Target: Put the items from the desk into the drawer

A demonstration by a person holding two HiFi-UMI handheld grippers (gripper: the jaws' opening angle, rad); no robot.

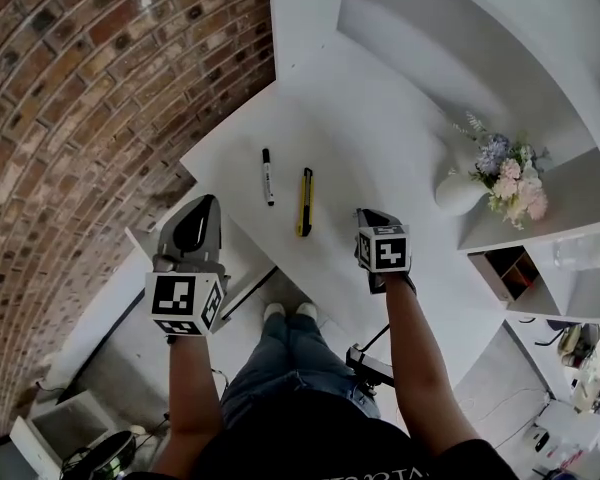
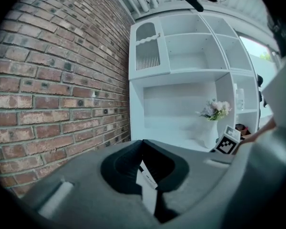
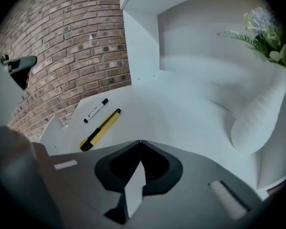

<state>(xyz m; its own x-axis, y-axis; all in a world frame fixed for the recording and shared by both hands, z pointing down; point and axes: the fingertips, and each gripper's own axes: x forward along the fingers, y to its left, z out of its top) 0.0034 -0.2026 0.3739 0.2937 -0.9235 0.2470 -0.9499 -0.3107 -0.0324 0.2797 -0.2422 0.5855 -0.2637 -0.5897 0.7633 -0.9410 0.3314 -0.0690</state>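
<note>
Two items on the white worktop (image 1: 380, 128): a black-and-white marker (image 1: 267, 176) and, near it on the right, a yellow-and-black utility knife (image 1: 305, 201), apart from each other, both lying lengthwise away from the person, neither touched by a tool; left tool (image 1: 205, 206) held at the worktop's near-left edge, left of the marker, jaws pressed together tip to tip with nothing between them; right tool (image 1: 366, 216) over the near part of the worktop, just right of the knife's near end, jaws likewise pressed together and empty; in the right gripper view, marker and knife ahead and to the left of the closed tips; a white vase (image 1: 458, 192) of pale flowers (image 1: 510, 176) at the worktop's far right, beside white shelving (image 1: 540, 78); brick wall (image 1: 70, 98) along the left.
</note>
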